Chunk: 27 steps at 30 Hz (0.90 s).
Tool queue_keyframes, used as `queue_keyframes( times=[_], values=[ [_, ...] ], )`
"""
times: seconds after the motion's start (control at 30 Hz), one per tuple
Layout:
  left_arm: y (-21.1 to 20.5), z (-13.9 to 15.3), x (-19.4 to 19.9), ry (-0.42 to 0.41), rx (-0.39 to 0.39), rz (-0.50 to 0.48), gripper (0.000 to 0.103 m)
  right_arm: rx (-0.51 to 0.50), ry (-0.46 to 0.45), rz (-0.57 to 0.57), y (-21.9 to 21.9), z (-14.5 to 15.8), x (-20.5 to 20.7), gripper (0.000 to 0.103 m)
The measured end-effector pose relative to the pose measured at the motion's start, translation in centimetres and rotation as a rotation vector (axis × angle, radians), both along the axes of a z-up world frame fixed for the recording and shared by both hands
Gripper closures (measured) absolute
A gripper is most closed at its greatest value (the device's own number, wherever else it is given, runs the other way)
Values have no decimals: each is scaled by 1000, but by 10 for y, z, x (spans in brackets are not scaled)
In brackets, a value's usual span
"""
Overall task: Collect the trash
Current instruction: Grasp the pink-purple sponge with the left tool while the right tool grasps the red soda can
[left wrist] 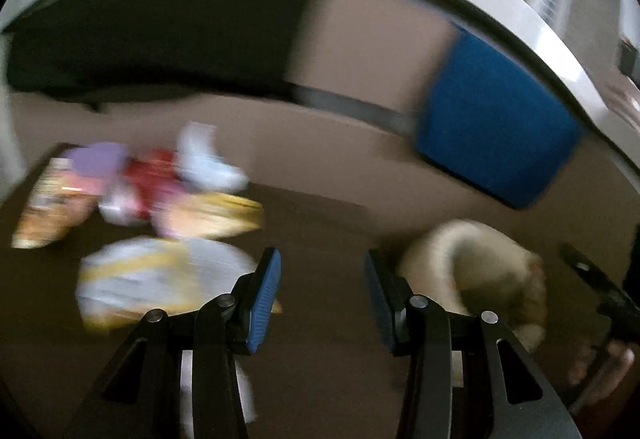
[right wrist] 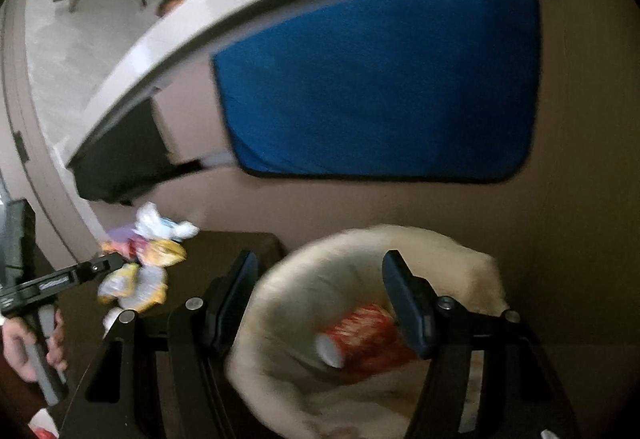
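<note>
The next wrapper is best taken singly from the near edge of the heap, so the pile (left wrist: pixel 136 195) is not scattered across the dark bench (left wrist: pixel 320 239). The left hand-held gripper (left wrist: pixel 322 299) is held empty, jaws parted; the pile lies at its ten o'clock, well apart. The right hand-held gripper (right wrist: pixel 320 299) is spread wide over the cream bag (right wrist: pixel 288 279), in which a red cup (right wrist: pixel 360 339) lies just beside its right finger, at four o'clock.
</note>
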<state>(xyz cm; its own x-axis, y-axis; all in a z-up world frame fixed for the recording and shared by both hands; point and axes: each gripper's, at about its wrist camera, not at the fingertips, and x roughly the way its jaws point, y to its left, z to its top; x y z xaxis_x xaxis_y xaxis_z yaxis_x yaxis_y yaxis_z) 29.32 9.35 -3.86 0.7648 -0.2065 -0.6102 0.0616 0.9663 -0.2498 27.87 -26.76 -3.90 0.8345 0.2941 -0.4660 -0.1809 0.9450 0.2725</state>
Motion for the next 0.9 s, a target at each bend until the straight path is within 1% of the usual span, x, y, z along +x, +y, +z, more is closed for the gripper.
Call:
queue_keyframes(
  times=[0.07,0.13,0.17,0.2,0.27,0.33,0.4,0.47,0.5,0.53,0.6,0.7,0.77,0.8,0.9],
  values=[
    [51,8,-4,-22,1,88,58,20,-9,37,21,6,2,41],
    [94,14,-7,-44,10,165,58,56,14,111,46,9,10,41],
    [109,15,-8,-49,10,192,58,70,24,139,56,8,13,42],
    [129,14,-6,-46,0,215,58,82,35,173,71,7,17,47],
    [160,9,0,-17,-49,225,58,59,54,212,100,5,23,53],
    [189,-3,11,19,-104,248,58,23,61,246,134,2,26,54],
    [206,-14,25,44,-147,258,58,-3,71,283,160,-2,28,63],
    [223,-25,48,69,-198,251,58,-62,83,297,188,-8,30,63],
    [225,-30,58,78,-211,247,58,-95,83,299,198,-12,30,63],
    [230,-35,72,90,-218,248,58,-135,84,303,211,-16,32,63],
    [239,-45,95,108,-218,268,58,-174,93,316,222,-23,33,63],
    [253,-60,129,133,-224,316,58,-213,119,322,233,-35,39,63],
    [260,-70,148,174,-211,330,58,-230,140,317,232,-43,44,63],
    [262,-76,155,196,-211,325,58,-233,154,315,230,-47,47,63],
    [260,-82,158,210,-257,272,56,-214,211,318,223,-59,55,63]
  ],
)
